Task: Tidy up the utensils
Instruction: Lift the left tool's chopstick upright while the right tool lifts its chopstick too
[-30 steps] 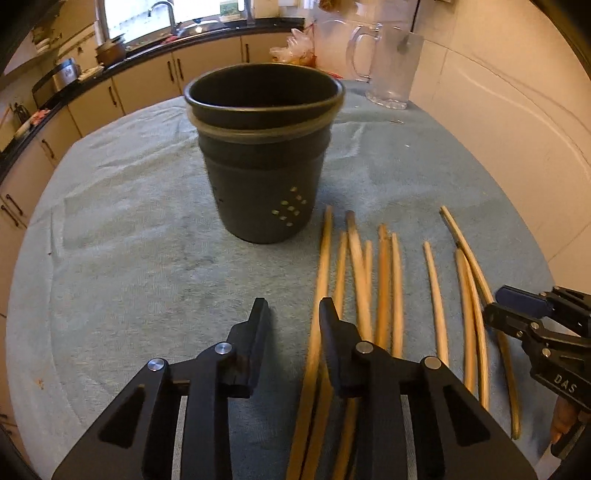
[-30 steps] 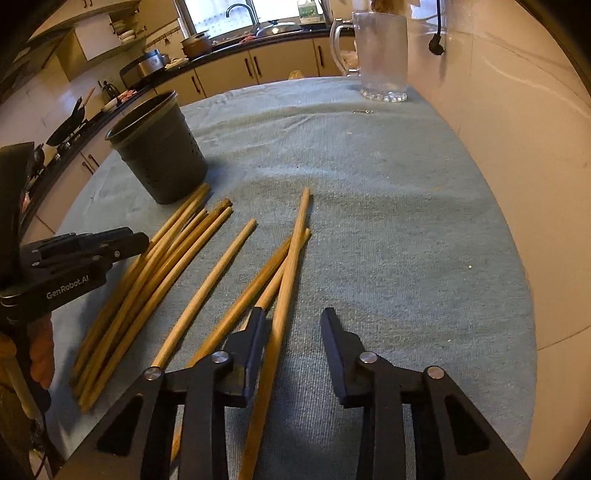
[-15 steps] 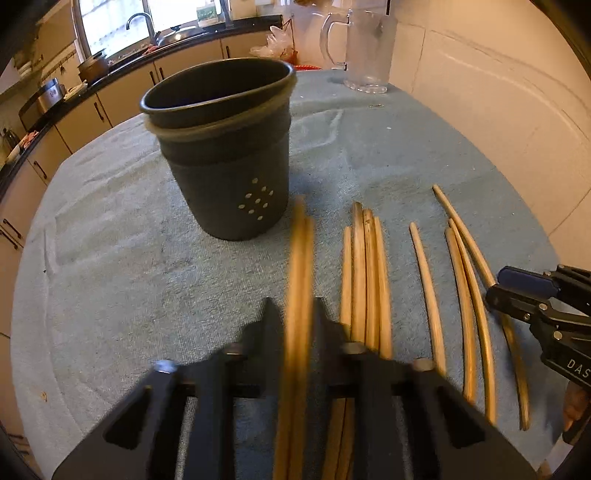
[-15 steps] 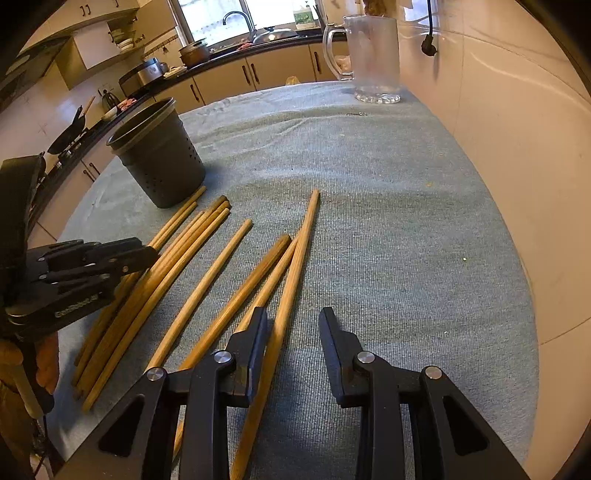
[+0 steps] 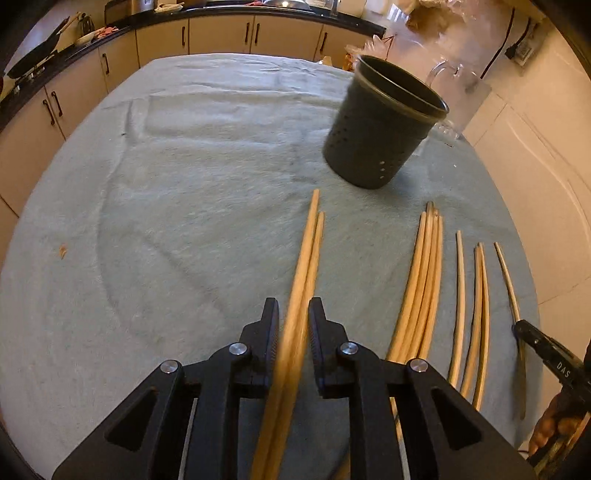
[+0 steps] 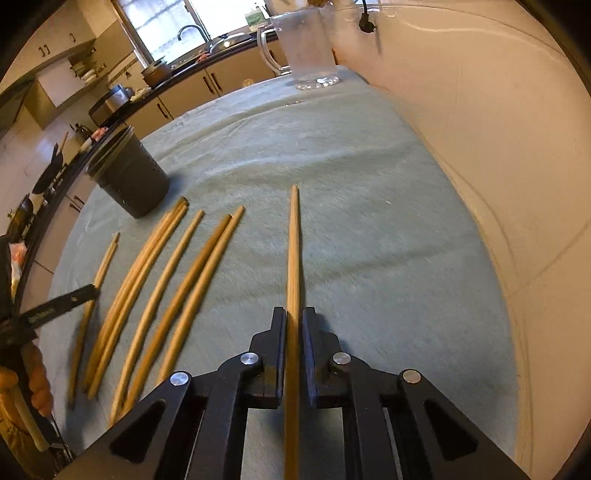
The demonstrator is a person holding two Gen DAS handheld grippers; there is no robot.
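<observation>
in the left wrist view, a pale green cloth (image 5: 184, 206) over the whole table, kitchen cabinets (image 5: 221, 33) along the far edge. at bottom centre, left gripper (image 5: 292, 314) with jaws easing apart by a little yet pads against a pair of wooden chopsticks (image 5: 308, 254), grasping both, tips pointing up and away toward the far side. to the right and farther back, a dark perforated utensil holder (image 5: 376, 136) upright on the cloth, apart from every stick, with a clear glass jug (image 5: 458, 92) just behind it. right of the held pair, a tight bundle of chopsticks (image 5: 424, 280) flat on the cloth, then a single stick (image 5: 460, 295), then two together (image 5: 480, 314), then one more at the far right under the tip of the other tool. in the right wrist view, holder (image 6: 129, 181) at left, loose chopsticks (image 6: 166, 288) fanned on the cloth (image 6: 369, 221) between it and the centre. at bottom centre, right gripper (image 6: 294, 321) closing, clenched on a single chopstick (image 6: 294, 251) lying straight along the fingers, tip pointing away over bare cloth. at far right, a cream wall (image 6: 498, 129) beside the table.
</observation>
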